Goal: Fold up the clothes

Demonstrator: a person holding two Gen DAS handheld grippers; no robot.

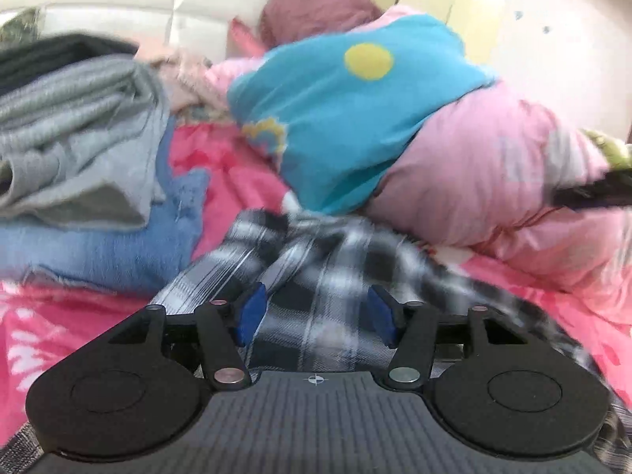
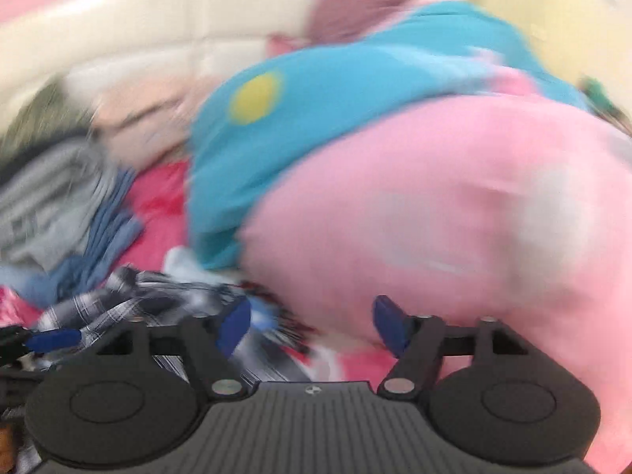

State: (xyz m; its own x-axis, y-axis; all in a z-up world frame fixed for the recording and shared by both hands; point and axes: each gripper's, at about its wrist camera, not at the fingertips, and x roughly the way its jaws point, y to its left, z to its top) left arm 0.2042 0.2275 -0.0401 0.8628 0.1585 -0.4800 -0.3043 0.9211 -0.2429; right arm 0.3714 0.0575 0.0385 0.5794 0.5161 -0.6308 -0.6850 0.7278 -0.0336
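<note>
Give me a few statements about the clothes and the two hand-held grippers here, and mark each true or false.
1. The left hand-held gripper is open over a black-and-white plaid shirt. True.
2. The grey sweater lies under the blue garment. False: the grey one lies on top of the blue one.
3. The big blue patch on the pink quilt carries a yellow circle. True.
4. The right hand-held gripper is clamped shut on the plaid shirt. False: its jaws are apart with nothing held.
5. The bedsheet is plain white. False: it is pink and red.
</note>
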